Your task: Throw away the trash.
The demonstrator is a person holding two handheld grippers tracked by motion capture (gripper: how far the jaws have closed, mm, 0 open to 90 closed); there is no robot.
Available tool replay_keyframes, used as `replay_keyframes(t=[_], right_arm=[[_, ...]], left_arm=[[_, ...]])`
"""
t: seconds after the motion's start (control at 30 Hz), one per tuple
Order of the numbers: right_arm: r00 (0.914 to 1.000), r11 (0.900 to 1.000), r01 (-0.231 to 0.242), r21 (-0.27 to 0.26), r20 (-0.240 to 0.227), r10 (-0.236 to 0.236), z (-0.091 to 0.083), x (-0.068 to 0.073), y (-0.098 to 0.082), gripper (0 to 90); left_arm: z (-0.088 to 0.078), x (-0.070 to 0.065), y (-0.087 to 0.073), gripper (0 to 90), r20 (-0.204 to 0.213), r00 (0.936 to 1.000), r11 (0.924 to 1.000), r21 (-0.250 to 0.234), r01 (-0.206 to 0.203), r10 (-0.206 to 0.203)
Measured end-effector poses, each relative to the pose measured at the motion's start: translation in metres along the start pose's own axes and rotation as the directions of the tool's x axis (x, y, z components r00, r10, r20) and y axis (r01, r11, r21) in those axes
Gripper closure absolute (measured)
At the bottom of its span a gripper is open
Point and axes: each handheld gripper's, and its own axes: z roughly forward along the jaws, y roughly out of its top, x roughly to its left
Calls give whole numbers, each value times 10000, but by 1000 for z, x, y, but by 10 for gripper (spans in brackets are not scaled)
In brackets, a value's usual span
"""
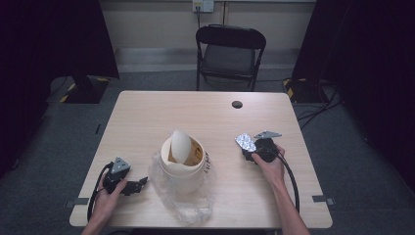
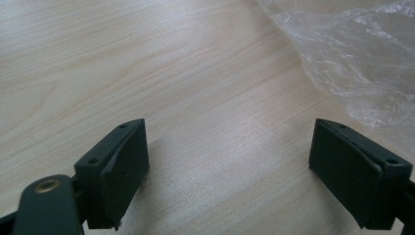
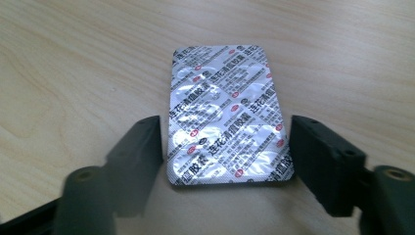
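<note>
The right gripper point(image 3: 225, 156) straddled a foil blister pack point(image 3: 225, 115), jaws wide, seemingly to grasp it; at eight o'clock the left gripper point(image 2: 230, 166) gaped empty.

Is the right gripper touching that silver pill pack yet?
Cannot tell. In the right gripper view the right gripper has its jaws on both sides of the blister pack, tight against its edges, with no clear gap or contact visible.

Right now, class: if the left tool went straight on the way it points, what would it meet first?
Probably the clear plastic bag: the left tool is open over bare table, and the bag lies ahead to one side. Depth is unclear.
</note>
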Motion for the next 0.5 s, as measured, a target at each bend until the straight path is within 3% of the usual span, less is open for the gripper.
replay_keyframes(t=[0.23,0.5], right_arm=[[9999,9999,-112,56,27,112,-2,1,0,343],[9991,9986,-284,-455,-313,270,-18,1,5,343]], left_arm=[[0,0,0,144,1,10000,10000,0,-2,2],[0,0,0,144,-20,10000,10000,7,-15,15]])
